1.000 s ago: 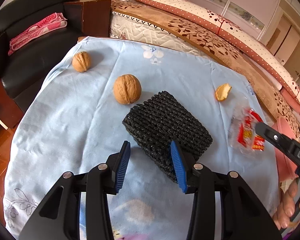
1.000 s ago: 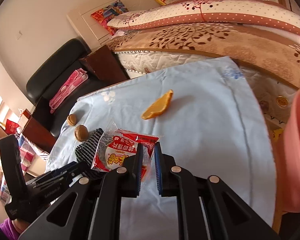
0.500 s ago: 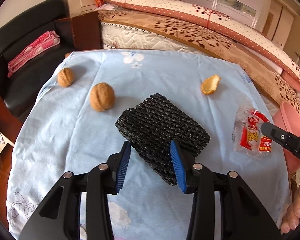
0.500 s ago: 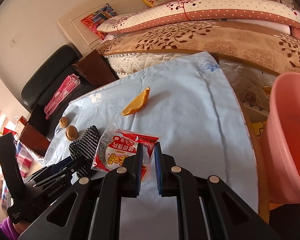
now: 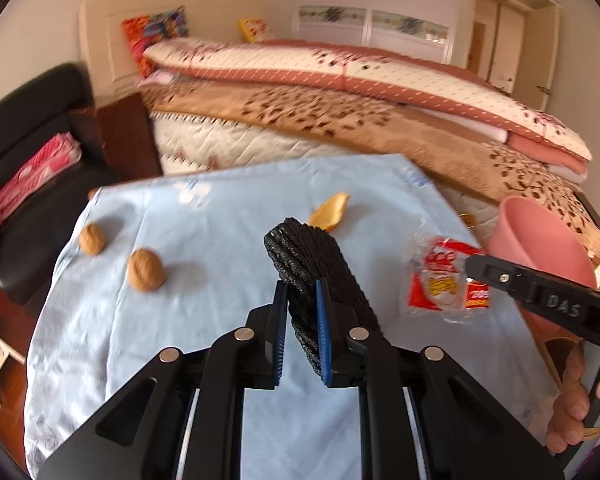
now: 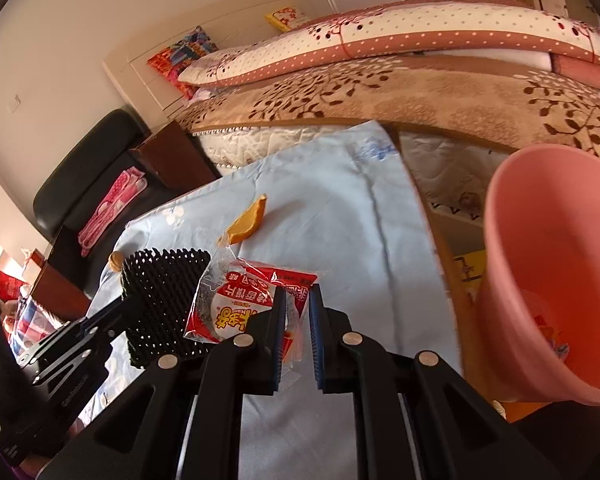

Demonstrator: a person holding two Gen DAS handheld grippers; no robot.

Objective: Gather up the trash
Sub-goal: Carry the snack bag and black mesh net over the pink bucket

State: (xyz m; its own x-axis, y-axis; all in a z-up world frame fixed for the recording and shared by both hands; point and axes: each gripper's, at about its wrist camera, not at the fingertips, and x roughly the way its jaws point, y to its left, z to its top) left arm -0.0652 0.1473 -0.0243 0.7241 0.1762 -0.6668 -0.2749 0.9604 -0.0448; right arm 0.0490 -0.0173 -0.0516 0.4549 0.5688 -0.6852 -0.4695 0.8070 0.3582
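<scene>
A black foam net [image 5: 304, 248] stands on edge above the light blue tablecloth [image 5: 220, 232], with my left gripper [image 5: 301, 286] around its lower end. Its jaws are closing and both blue pads press on the net. My right gripper [image 6: 297, 292] is shut on a red and white snack wrapper [image 6: 240, 304], which hangs clear of the cloth. In the left wrist view the wrapper [image 5: 436, 280] sits at the tip of the right gripper [image 5: 470, 266], held by a person's hand. A pink bin [image 6: 560, 280] stands past the table's right edge, close to the right gripper.
An orange peel [image 5: 330, 212] lies on the cloth beyond the net. Two walnuts [image 5: 146, 270] [image 5: 92, 239] lie at the left. A bed with quilts runs along the far side, and a black chair [image 5: 32, 160] stands at the left.
My left gripper's jaws closed on the foam net and raised it off the cloth onto its edge. The right gripper carried the wrapper closer to the pink bin.
</scene>
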